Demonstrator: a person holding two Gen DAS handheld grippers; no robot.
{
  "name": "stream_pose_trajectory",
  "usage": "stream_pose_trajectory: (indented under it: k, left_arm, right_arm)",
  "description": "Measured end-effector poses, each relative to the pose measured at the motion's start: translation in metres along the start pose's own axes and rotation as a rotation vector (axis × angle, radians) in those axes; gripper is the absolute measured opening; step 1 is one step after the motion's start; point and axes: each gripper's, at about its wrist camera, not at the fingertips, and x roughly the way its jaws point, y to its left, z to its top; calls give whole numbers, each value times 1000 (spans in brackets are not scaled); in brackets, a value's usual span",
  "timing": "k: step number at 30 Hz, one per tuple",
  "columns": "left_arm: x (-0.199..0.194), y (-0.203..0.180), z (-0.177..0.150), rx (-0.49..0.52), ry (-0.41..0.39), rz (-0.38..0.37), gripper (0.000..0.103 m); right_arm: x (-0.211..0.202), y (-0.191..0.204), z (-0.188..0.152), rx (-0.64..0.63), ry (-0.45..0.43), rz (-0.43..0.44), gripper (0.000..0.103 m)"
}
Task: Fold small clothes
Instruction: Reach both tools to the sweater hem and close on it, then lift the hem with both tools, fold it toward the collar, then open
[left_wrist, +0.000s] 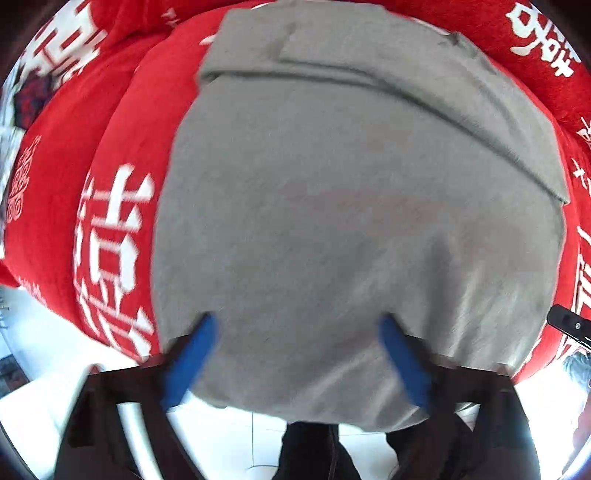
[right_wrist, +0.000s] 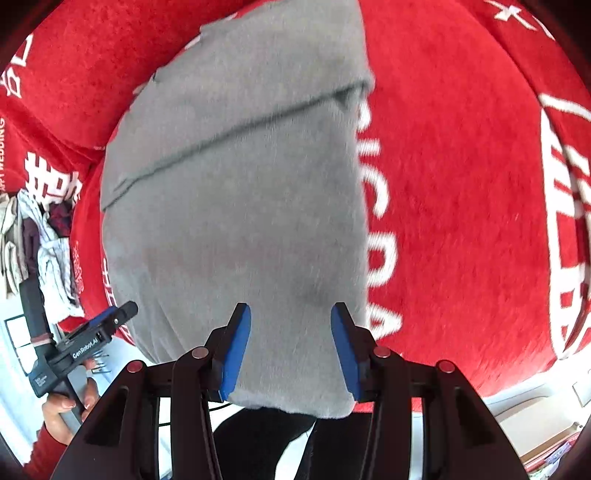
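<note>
1. Jaws of both the left gripper and the right gripper stood wide open, gripping nothing, each poised over the near hem of the grey fleece garment.
2. Garment lay flat on the red plush blanket with white lettering, one band already turned over at its far end.
3. Folding seemed midway; the next move probably called for pinching the near hem and carrying it forward.
4. Near hem overhung the blanket's edge; bare blanket to the right gave room.

Both my wrist cameras look forward past their blue fingers, close above the grey garment on the red blanket; the two views share that garment.
</note>
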Motion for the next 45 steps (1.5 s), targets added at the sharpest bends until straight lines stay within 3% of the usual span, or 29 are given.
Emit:
stream_pose_trajectory:
  k: [5,9,13,19,25,30,33,34,36,37,38,41,45]
  left_arm:
    - [5,19,-18,40,-19,26,100]
    - [0,40,-32,73,-71,-3,100]
    - [10,71,-50,63,-49,-12,99]
    - [57,102,-77,22,75,-115,99]
    - [81,97,-90,39,78,-193,99]
    - [82,98,-103,14,57,-240,99]
    - [78,100,-105,5,60,-267,85]
    - [77,98,-106,12,59,-273,75]
    - [71,91,-108,50,54,-272,55]
    - [68,88,-109,73,53,-277,30]
    - [63,84,-109,104,60,-314,10]
    - [43,85,-108,105,46,-392,10]
    - [-9,89,-90,108,-59,-496,10]
  right_arm:
    - [11,10,-28,4,-23,3,51]
    - [17,18,-50,-10,-61,-1,57]
    - [23,15,-76,-1,-54,-3,57]
    - [41,-17,-118,55,-10,-23,57]
    - [75,-42,-140,32,20,-68,57]
    - [104,-45,-143,-10,47,-14,60]
    - [107,-42,-150,-29,36,52,59]
    - [104,-40,-150,-15,21,86,57]
    - [100,-36,-151,19,7,135,41]
    - [97,-33,-151,31,4,155,11]
    - [92,-30,-150,49,5,177,10]
    - [72,-22,-147,74,-6,286,10]
    - [32,-5,-143,70,-82,393,10]
